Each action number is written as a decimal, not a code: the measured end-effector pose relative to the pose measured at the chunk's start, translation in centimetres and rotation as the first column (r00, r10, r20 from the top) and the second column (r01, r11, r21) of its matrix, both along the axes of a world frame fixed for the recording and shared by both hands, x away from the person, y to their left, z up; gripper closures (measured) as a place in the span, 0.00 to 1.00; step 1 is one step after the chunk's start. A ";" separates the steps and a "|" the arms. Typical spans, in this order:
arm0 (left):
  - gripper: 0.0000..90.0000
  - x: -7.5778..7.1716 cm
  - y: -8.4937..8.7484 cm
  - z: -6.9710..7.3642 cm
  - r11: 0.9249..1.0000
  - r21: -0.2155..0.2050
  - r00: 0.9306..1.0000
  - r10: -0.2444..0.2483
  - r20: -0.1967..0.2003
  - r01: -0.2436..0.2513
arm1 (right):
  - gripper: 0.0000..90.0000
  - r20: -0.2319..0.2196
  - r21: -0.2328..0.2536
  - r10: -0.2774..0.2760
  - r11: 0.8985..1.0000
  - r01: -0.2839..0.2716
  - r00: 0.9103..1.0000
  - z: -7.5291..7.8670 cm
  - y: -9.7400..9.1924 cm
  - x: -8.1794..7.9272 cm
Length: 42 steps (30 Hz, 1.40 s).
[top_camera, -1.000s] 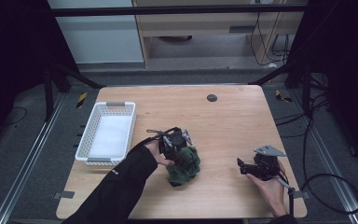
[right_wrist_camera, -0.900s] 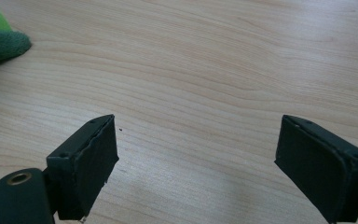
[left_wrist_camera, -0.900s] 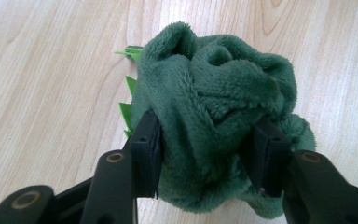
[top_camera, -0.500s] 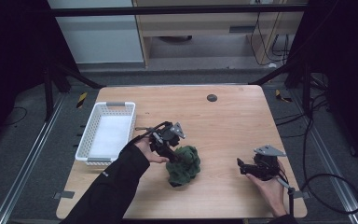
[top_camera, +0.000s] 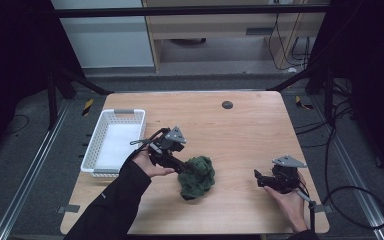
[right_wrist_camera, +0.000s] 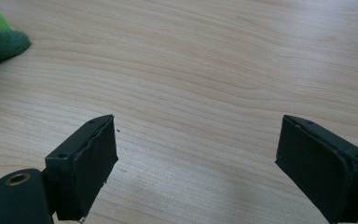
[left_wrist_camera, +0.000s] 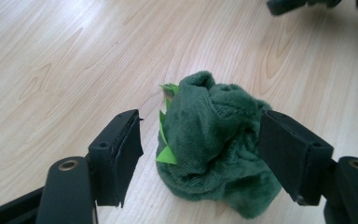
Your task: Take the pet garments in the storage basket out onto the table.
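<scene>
Left gripper (left_wrist_camera: 200, 154) stands open over the table (top_camera: 240, 125), its jaws having just been opening; the green plush toy (left_wrist_camera: 214, 149) sits between them, the left pad clear of it, the right pad at the very edge of the fur, touching or just off I cannot tell; in the high view this gripper (top_camera: 177, 164) lies at the toy's (top_camera: 196, 176) left edge, the toy in a crumpled heap near the table's front middle. By my reading the step in hand is a release: the toy has been set down and let go. Next would come either a fresh, deeper bite on the bunched fur or a carry to the white basket (top_camera: 91, 150), which stands just left of that hand; soft pile may slip from a shallow pinch. Right gripper (right_wrist_camera: 196, 154) is open too, empty, resting low over bare wood well to the toy's right (top_camera: 256, 179); a green corner (right_wrist_camera: 0, 39) shows at its far left.
</scene>
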<state>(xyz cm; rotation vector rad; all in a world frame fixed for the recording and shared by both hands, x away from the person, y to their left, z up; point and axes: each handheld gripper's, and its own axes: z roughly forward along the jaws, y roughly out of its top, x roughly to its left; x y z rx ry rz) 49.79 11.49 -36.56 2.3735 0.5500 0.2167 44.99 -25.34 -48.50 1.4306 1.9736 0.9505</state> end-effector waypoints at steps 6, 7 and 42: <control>0.30 -0.8 1.4 -0.1 0.993 -0.081 0.995 0.091 0.034 -0.088 | 0.13 0.004 0.004 0.000 1.000 0.000 1.000 0.0 0.0 0.0; 0.30 -1.0 1.6 -0.2 0.990 -0.093 0.993 0.108 0.040 -0.104 | 0.13 0.007 0.000 0.000 1.000 0.000 1.000 0.0 -0.1 0.0; 0.30 -6.4 13.3 -4.8 0.774 -0.388 0.795 0.588 0.148 -0.501 | 0.12 0.008 -0.002 -0.007 1.000 0.007 1.000 -0.2 -0.2 -0.1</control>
